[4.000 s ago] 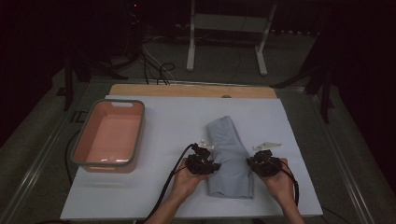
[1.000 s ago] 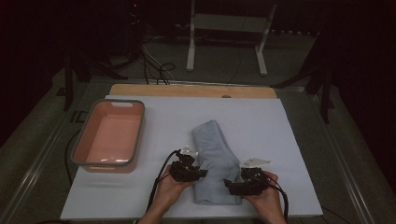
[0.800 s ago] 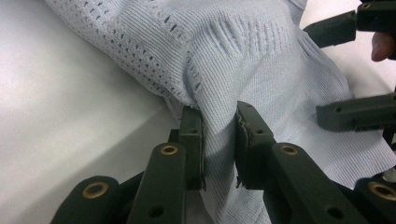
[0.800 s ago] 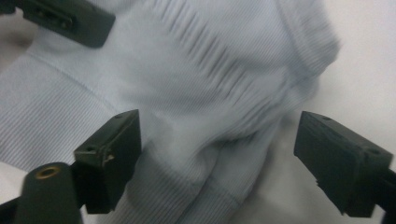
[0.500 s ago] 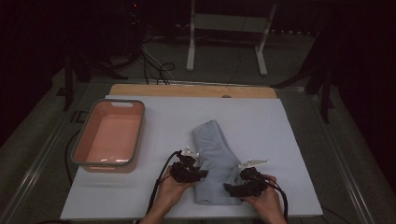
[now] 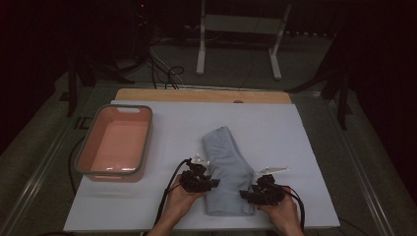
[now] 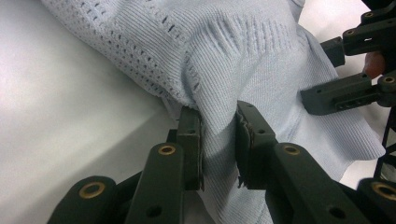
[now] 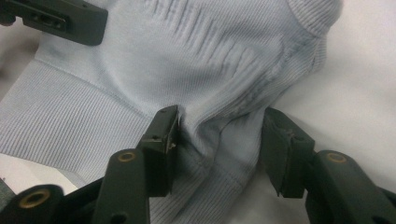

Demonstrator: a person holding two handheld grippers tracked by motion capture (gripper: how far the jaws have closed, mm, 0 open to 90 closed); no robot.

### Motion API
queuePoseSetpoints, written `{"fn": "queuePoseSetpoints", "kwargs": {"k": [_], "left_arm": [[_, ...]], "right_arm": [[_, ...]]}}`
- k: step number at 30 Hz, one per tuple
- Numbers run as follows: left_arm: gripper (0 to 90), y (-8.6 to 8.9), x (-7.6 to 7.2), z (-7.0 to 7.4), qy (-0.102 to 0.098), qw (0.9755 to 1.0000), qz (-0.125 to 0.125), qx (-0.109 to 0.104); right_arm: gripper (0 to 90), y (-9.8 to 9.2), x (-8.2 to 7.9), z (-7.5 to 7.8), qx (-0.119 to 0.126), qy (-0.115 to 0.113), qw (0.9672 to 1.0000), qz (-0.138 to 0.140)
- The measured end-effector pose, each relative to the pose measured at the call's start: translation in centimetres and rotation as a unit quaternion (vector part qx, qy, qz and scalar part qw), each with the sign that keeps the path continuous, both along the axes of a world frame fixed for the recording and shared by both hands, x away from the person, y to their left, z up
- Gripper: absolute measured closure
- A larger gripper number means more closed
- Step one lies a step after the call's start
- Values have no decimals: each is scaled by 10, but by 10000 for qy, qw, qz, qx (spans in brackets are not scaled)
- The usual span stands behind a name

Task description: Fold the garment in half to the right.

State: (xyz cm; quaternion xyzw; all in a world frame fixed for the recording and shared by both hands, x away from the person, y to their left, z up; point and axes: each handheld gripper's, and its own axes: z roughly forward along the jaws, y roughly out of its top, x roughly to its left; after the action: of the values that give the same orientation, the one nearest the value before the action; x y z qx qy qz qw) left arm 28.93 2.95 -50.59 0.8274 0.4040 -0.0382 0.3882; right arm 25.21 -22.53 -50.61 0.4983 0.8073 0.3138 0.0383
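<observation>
I take this for a lab or recording studio: my white work board (image 6: 275,132) lies on a metal-framed table, loose black cables (image 6: 162,73) snake over the grey floor behind it, a white equipment stand (image 6: 241,29) rises there, and darkness surrounds the lit bench

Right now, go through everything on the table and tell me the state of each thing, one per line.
Light blue knit garment: folded, lying flat on the white sheet.
Pink bin: upright, empty.
Left gripper: shut, pinching a fold of the garment's edge.
Right gripper: jaws have just been closing around a bunched fold, one pad touching, the other still apart.
White sheet: spread flat.
</observation>
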Motion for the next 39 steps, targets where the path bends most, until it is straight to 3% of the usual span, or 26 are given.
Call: {"fn": "queuePoseSetpoints", "kwargs": {"k": [5, 10, 27, 30, 34, 39], "left_arm": [[749, 0, 0, 0, -1, 10000, -16, 23], [749, 0, 0, 1, 25, 10000, -25, -5], [738, 3, -5, 0, 141, 9998, -122, -84], [670, 5, -4, 0, 139, 9998, -84, -83], [512, 8, -1, 2, 49, 10000, 22, -61], [376, 12, 4, 11, -171, 9992, 189, -300]], "right_arm": [[649, 2, -1, 0, 98, 76, 9999, 57], [747, 5, -4, 2, 45, -12, 9999, 146], [769, 4, -12, 3, 64, -41, 9994, 335], [769, 3, -12, 2, 60, -67, 9993, 366], [769, 5, -12, 3, 7, -79, 9994, 325], [767, 7, -13, 3, -63, -102, 9994, 314]]}}
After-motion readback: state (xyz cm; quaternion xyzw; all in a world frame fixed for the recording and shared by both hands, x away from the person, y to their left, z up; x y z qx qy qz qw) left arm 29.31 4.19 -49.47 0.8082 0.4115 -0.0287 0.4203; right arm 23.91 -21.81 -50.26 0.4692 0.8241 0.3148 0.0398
